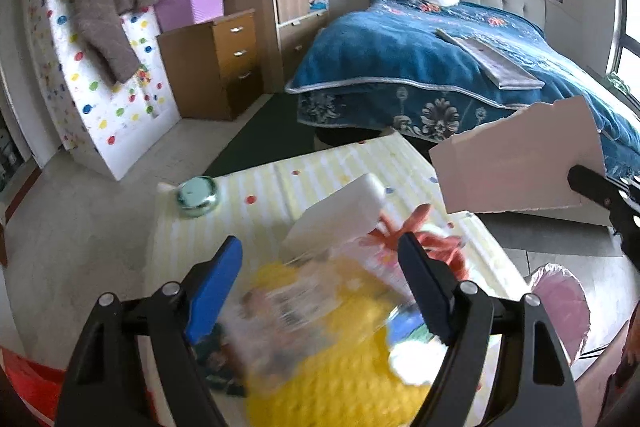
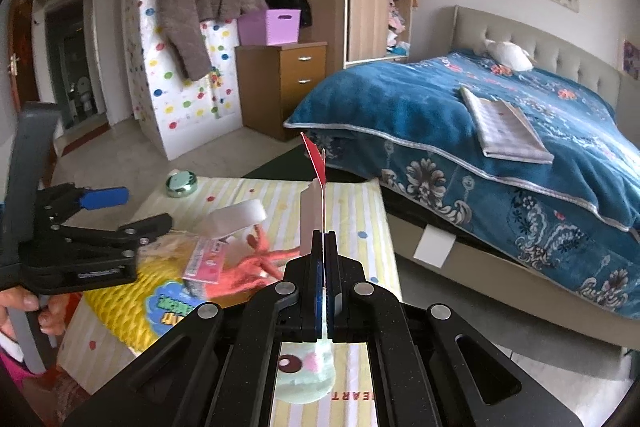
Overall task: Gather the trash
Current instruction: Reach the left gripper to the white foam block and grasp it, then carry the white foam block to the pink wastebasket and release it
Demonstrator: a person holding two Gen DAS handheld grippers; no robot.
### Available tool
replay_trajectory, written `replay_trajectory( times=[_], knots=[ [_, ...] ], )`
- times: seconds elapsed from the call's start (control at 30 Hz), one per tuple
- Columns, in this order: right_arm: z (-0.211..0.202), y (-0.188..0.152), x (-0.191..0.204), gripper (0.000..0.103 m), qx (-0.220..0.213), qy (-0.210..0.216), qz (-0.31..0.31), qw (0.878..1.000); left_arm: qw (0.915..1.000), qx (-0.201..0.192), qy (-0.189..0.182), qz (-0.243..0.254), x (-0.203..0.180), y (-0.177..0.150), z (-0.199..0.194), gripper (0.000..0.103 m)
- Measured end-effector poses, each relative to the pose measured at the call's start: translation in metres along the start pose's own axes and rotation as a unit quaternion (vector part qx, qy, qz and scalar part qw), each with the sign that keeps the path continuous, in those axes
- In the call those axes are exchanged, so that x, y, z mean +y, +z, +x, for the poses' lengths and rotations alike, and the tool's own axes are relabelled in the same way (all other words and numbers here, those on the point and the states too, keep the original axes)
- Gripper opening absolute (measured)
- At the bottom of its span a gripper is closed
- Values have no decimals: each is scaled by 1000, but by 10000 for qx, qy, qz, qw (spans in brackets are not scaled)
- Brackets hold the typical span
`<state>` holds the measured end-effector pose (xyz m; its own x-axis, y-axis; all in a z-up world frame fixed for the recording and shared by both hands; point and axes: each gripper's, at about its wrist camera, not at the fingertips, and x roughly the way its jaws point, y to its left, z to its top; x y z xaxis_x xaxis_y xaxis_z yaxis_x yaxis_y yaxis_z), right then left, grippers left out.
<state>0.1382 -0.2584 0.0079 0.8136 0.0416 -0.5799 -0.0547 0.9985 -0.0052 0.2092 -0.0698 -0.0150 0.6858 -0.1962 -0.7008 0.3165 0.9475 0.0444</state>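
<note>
Two tongs are at work over the striped tabletop (image 1: 332, 163). The right tongs (image 2: 323, 239) are clamped shut on a torn piece of cardboard (image 1: 516, 163), which is held edge-on and upright between the jaws in the right wrist view and is seen lifted clear of the tabletop in the left wrist view. The left tongs (image 1: 320, 287) are spread wide and hold nothing.

Directly ahead of the left tongs, and partly between its blue pads (image 1: 214, 291), a clear plastic wrapper (image 1: 292, 311) with printed paper inside is lying on a yellow knitted item (image 1: 340, 379) (motion blur prevents its edges from being read exactly). From the right wrist view its long axis appears to run away from the left tongs, toward a white foam block (image 1: 340, 215) just beyond it; an orange knitted glove (image 2: 256, 267) is touching or nearly touching its far side.

The wrapper is judged the next piece of trash to be taken, and the left tongs are much the nearer. A short advance and a closing across the wrapper's narrow width would be called for, with the yellow knit kept out of the grip.
</note>
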Motion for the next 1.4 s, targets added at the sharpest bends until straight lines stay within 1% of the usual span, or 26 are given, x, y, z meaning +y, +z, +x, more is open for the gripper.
replay_trajectory(
  times=[0.07,0.1,0.17,0.23,0.27,0.3,0.33,0.4,0.43,0.47,0.5,0.53,0.6,0.67,0.77,0.87,0.9,0.97,1.07,1.13,1.23,1.4],
  knots=[
    [4,0,-4,1,23,-39,4,10000,9999,106,-62,-109,-7,6,13,78],
    [5,0,-5,0,32,-50,5,10000,9998,156,-60,-144,-10,9,20,74],
    [10,0,-9,0,71,-66,16,10000,9995,273,-9,-159,-16,14,33,71],
    [16,-2,-13,0,123,-59,40,9999,9990,387,56,-210,-20,21,47,70],
    [18,-2,-14,0,140,-54,46,9999,9988,428,92,-219,-20,21,51,67],
    [19,-4,-15,0,164,-44,55,9998,9984,495,132,-225,-21,22,57,62],
    [20,-4,-16,0,176,-40,60,9998,9979,586,193,-210,-22,23,64,60],
    [22,-6,-18,0,201,-21,79,9998,9965,762,283,-167,-22,21,74,43],
    [22,-6,-19,0,213,-8,90,9997,9960,840,283,-149,-21,19,79,39],
    [21,-7,-20,0,215,-1,101,9997,9952,933,286,-125,-20,16,83,27],
    [20,-7,-20,0,211,0,110,9997,9948,979,249,-111,-19,13,85,23],
    [19,-7,-21,0,197,-5,123,9997,9949,977,218,-105,-20,12,85,22],
    [15,-6,-22,0,153,-8,152,9998,9957,904,175,-65,-19,9,83,18],
    [10,-4,-23,0,74,-32,189,9998,9972,735,112,-95,-17,10,76,16],
    [-6,0,-27,0,-107,-106,261,9995,9990,384,48,-218,-10,17,56,16],
    [-28,2,-33,0,-284,-211,305,9989,9997,-60,-61,-216,-9,26,22,16],
    [-35,1,-35,0,-321,-255,310,9987,9995,-261,-140,-146,-13,28,4,16],
    [-52,-6,-41,0,-364,-373,348,9980,9986,-471,-252,-20,-20,29,-17,16],
    [-72,-24,-51,0,-299,-548,448,9970,9958,-743,-479,225,-42,21,-51,16],
    [-87,-44,-61,0,-204,-732,568,9955,9932,-861,-679,382,-63,10,-67,16],
    [-103,-67,-74,0,-75,-906,762,9929,9887,-972,-936,650,-97,-12,-83,16],
    [-135,-123,-104,0,236,-1346,1219,9831,9791,-1057,-1327,1125,-159,-50,-92,16]
  ],
)
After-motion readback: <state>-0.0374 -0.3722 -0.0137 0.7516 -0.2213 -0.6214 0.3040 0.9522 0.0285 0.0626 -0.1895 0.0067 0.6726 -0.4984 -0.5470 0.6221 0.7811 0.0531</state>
